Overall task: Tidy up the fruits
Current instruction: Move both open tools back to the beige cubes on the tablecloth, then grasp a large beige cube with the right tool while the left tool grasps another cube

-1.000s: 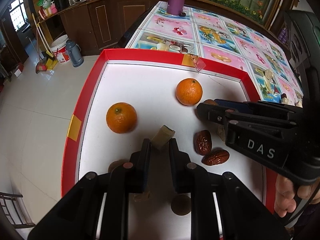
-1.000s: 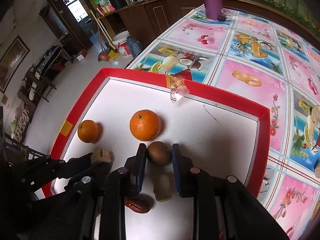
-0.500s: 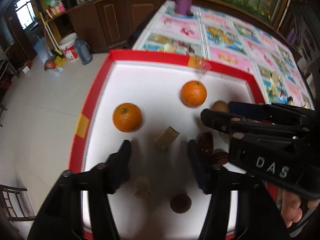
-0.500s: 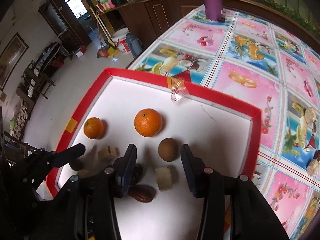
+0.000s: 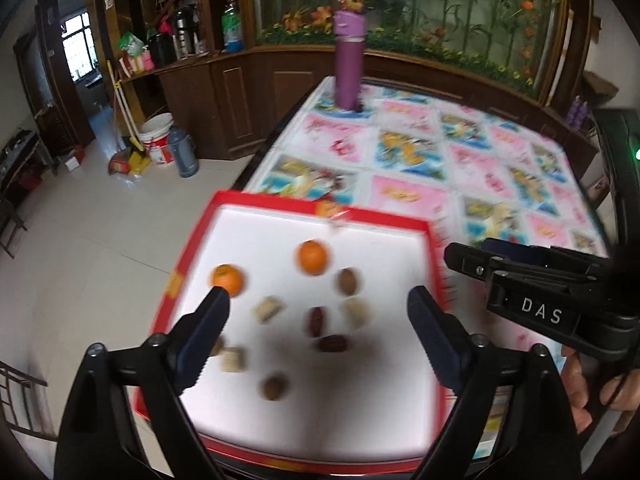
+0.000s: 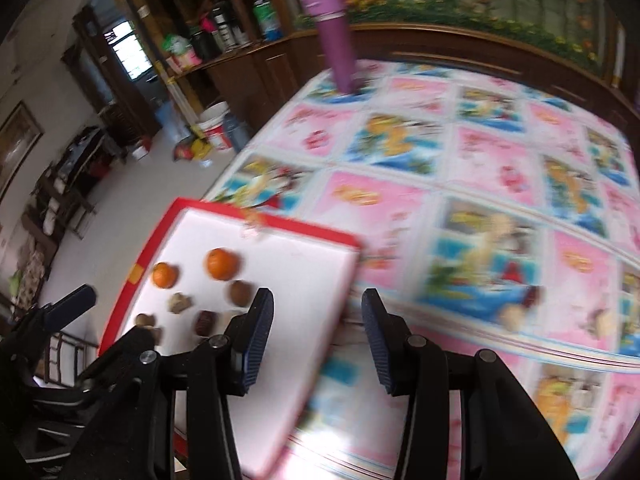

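Both tongs empty: left tongs point(image 5: 316, 316) opening wide above the tray point(image 5: 256, 202), right tongs point(image 6: 316, 320) parted over its right rim. On the tray: two glossy round oranges point(image 5: 311, 257) at the far side, nearer me wrinkled dark dates point(image 5: 316, 321), brown nuts point(image 5: 347, 281), pale blocky pieces point(image 5: 267, 309). Loose bits point(image 6: 516, 316) sit on the glossy desk point(image 6: 480, 184) right of the tray; I judge sorting unfinished.

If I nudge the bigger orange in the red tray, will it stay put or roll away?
The bigger orange looks round, so a nudge would probably send it rolling. The red tray floor looks flat and smooth, so little would slow it, though the raised rim should stop it. Its rind looks firm, likely not fragile.
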